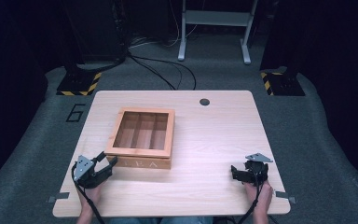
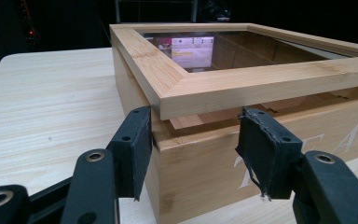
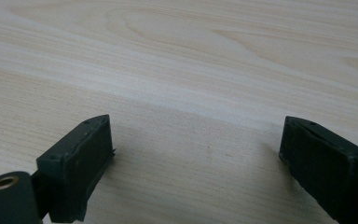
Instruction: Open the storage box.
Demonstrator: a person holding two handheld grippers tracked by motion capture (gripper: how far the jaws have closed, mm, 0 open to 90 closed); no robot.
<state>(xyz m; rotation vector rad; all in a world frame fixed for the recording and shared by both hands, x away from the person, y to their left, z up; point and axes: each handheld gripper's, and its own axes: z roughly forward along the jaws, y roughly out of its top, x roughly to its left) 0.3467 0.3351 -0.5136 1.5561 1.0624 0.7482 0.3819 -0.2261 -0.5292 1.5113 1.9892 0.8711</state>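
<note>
Wooden tea box [image 1: 142,137] of pale bamboo with a framed glass lid [image 2: 256,74], white lettering on its front, sits left of centre on the light wood-grain table [image 1: 214,140]; the lid stands slightly ajar above the front wall. Grey carpeted floor [image 1: 317,135] surrounds the table, with a white metal stand [image 1: 214,28] and black cables beyond it in a dark room. Left gripper [image 2: 193,149] spread wide, jaws flanking the box's near corner just under the lid edge, gripping nothing. Right gripper [image 3: 196,163] spread wide over bare tabletop near the table's right front, holding nothing.
</note>
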